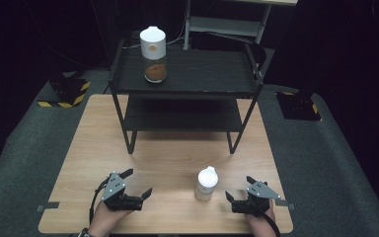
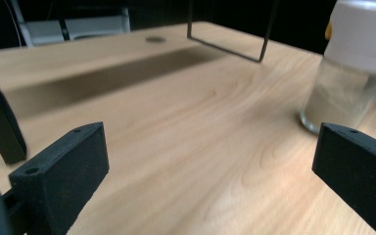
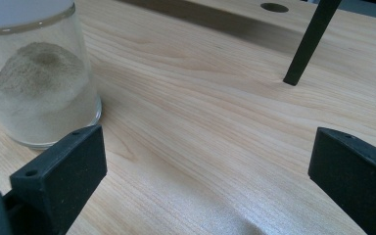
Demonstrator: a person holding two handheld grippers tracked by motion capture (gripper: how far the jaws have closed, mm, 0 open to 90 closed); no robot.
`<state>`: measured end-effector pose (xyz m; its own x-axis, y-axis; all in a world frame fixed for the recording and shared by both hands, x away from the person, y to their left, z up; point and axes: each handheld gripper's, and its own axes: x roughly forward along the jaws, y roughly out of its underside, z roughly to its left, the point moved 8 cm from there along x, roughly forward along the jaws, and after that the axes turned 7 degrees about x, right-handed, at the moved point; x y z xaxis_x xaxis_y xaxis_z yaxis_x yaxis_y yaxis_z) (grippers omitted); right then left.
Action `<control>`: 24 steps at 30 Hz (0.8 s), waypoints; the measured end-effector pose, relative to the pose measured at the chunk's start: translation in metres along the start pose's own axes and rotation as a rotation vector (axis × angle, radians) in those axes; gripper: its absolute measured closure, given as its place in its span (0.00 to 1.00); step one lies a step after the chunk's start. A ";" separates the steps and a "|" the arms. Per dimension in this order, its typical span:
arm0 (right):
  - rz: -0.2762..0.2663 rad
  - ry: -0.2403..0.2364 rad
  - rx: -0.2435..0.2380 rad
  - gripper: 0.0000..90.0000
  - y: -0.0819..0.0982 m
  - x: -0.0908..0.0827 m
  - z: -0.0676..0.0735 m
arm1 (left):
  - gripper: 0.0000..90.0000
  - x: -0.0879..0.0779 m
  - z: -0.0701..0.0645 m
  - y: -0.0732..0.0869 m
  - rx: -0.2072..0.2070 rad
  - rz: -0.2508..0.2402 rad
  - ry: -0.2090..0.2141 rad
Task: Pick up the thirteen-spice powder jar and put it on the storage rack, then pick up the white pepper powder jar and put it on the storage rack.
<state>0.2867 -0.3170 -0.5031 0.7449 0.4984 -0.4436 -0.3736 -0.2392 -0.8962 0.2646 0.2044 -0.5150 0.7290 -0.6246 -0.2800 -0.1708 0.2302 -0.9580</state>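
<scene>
I see the left tool (image 1: 139, 183) low over the near part of the wooden table (image 1: 168, 163), with its two jaws spread wide and nothing between them; the right tool (image 1: 238, 188) is at the near right side of the table, also with the jaws wide apart and empty. Between the two tools stands the small jar (image 1: 206, 184), upright on the table, with a white lid and a clear glass body; it is nearer to the right tool than to the left one, and neither tool touches it.

In the left gripper view the small jar (image 2: 352, 68) stands at the right side, just behind the right jaw, and the pale powder inside looks blurred; in the right gripper view the same jar (image 3: 36, 78) stands at the left, just behind the left jaw, and I see a heap of light beige powder in it.

Behind, at the far part of the table, stands a black shelf rack (image 1: 185, 89) with two levels; one of its thin legs (image 3: 311, 41) shows in the right gripper view, well apart from the jar. On the top level, at its left side, a taller jar (image 1: 154, 54) stands upright, with a white cap and brown powder at the bottom.

A hand (image 1: 103, 222) holds the left tool from below.
</scene>
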 end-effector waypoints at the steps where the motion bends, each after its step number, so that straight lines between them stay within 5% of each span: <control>1: 0.000 0.000 0.000 0.00 0.000 0.000 0.000 | 0.01 0.000 0.000 0.000 0.000 0.000 0.000; 7: 0.002 0.014 -0.009 0.00 0.000 0.000 0.003 | 0.01 0.000 -0.003 0.007 0.036 0.061 -0.022; 16: 0.007 0.027 -0.002 0.00 0.000 0.000 0.003 | 0.01 0.001 -0.010 0.005 0.100 0.086 -0.038; 24: 0.010 0.021 -0.019 0.00 0.000 0.000 0.005 | 0.00 0.001 -0.009 0.004 0.062 0.107 -0.043</control>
<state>0.2837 -0.3129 -0.5029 0.7523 0.4786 -0.4527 -0.3709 -0.2602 -0.8915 0.2591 0.1983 -0.5197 0.7367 -0.5618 -0.3763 -0.2087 0.3404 -0.9168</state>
